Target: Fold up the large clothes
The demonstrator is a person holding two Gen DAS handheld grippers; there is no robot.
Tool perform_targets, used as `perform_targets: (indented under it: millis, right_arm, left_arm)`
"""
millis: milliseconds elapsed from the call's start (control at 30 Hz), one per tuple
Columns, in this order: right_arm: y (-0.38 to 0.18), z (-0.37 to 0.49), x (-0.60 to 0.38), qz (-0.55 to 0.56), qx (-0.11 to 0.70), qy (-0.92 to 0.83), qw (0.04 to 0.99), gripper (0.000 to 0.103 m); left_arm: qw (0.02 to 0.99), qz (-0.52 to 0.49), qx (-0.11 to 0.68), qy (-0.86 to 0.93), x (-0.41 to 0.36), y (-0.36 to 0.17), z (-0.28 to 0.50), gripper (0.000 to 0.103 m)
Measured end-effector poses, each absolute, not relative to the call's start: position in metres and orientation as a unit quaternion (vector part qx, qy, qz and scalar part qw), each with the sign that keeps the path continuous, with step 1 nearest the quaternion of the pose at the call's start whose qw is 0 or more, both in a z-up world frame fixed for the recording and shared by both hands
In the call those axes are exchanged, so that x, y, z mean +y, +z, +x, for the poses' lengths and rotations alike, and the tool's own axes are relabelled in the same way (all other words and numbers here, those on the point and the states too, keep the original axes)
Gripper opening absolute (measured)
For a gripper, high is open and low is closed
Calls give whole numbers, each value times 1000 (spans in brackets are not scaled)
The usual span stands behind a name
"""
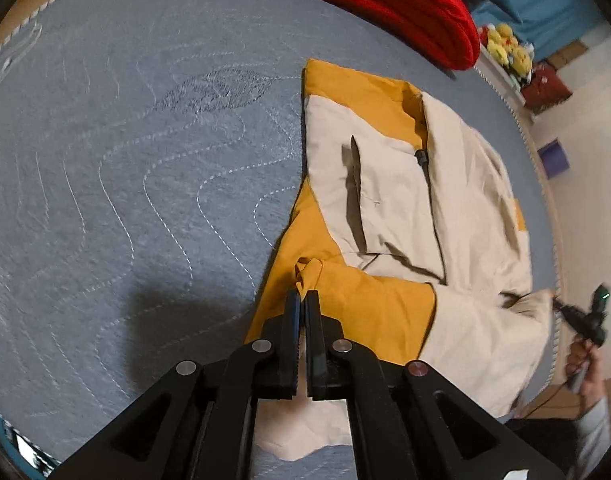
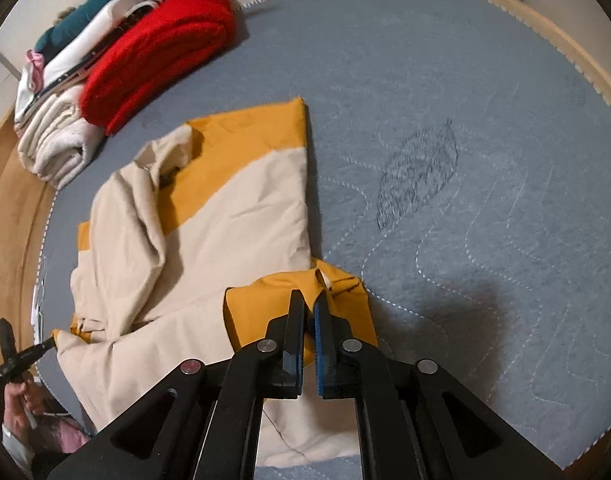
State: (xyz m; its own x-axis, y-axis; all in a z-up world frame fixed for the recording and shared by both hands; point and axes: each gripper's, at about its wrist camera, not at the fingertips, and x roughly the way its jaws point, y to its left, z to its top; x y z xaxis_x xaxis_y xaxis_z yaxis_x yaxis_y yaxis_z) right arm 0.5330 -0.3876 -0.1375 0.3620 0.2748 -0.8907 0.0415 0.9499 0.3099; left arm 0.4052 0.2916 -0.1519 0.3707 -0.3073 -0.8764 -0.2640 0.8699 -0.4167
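Note:
A cream and mustard-yellow jacket [image 1: 385,200] [image 2: 205,220] lies partly folded on the blue-grey quilted bed cover [image 1: 125,180] [image 2: 465,140]. My left gripper [image 1: 303,294] pinches a bunched yellow sleeve end at the jacket's near left corner, fingers almost together. At the opposite near corner my right gripper [image 2: 310,296] has yellow fabric filling the narrow slit between its pads, and the cloth drapes off the tips. Each wrist view shows the other gripper small at its edge, held by a hand [image 1: 585,360] [image 2: 21,396], at the jacket's far corner.
A folded red blanket [image 1: 405,8] [image 2: 157,52] lies beyond the jacket beside a stack of folded cream and white clothes [image 2: 61,128]. The cover's stitched edge [image 1: 541,168] runs close to the jacket. Yellow plush toys [image 1: 505,48] and a blue box [image 1: 553,156] sit off the bed.

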Motion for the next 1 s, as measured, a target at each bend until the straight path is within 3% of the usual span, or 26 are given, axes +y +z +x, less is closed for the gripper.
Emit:
perform_targets:
  millis: [133,167,233,333,500,733,933,967,1000]
  right_arm:
    - [-149,535,-395,162,570,84,801,21]
    - [-150,532,-396,171,570,96,798,26]
    - [-147,523,-396,175,569,118,795,50]
    - [-144,510,-391,148,569,137,798,54]
    - [-160,490,-392,100,602,138,780,55]
    - [-188,473,-394,49,636,141,757,55]
    - [-201,468,-388,58,646,167,742,54]
    - [-201,467,-386,52,645,169,743,51]
    - [-200,466,-384,47,644,172,744,27]
  left_arm:
    - [780,-251,572,-35,289,-156,391,42]
    - [777,-244,580,-42,287,-159,388,43]
    - [765,-226,601,-57,280,-169,378,43]
    - [753,-190,626,-71,269,-180,366,43]
    - [748,-154,642,-68,258,-190,358,41]
    - [754,-144,638,-62,255,-186,361,12]
    - [770,-153,615,-68,260,-170,357,6]
    - [772,-150,613,-70,260,-167,356,5]
    - [775,-147,610,-73,260,-164,355,5]
